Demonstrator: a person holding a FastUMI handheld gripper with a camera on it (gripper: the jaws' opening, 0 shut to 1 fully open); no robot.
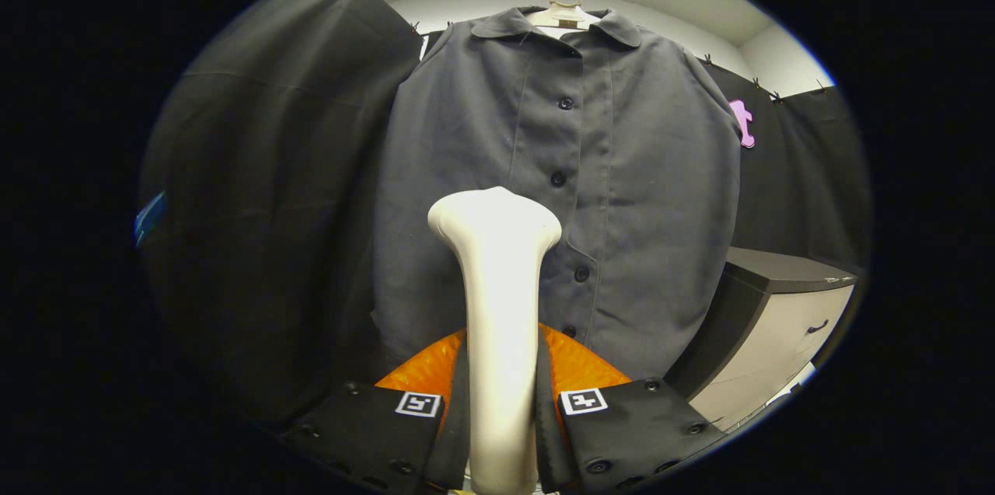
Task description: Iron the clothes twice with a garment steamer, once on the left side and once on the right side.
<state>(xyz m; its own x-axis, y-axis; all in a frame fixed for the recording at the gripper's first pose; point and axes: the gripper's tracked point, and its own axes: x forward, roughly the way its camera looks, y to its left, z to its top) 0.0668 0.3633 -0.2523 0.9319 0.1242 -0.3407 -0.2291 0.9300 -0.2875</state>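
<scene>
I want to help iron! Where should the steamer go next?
Probably forward and a bit left: the tongs grip the garment steamer, and its head seems short of the hanging grey shirt, near the button line.

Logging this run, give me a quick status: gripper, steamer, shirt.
Gripper shut on steamer, head up. Shirt on hanger just beyond, buttoned. Cabinet beside the shirt, nothing between.

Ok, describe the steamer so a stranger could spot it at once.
Find the dark grey buttoned shirt hanging on a pale hanger against the black cloth wall. Just in front of it stands the garment steamer, clamped between the gripper fingers. It is the only pale, smooth stem with a flared head.
</scene>
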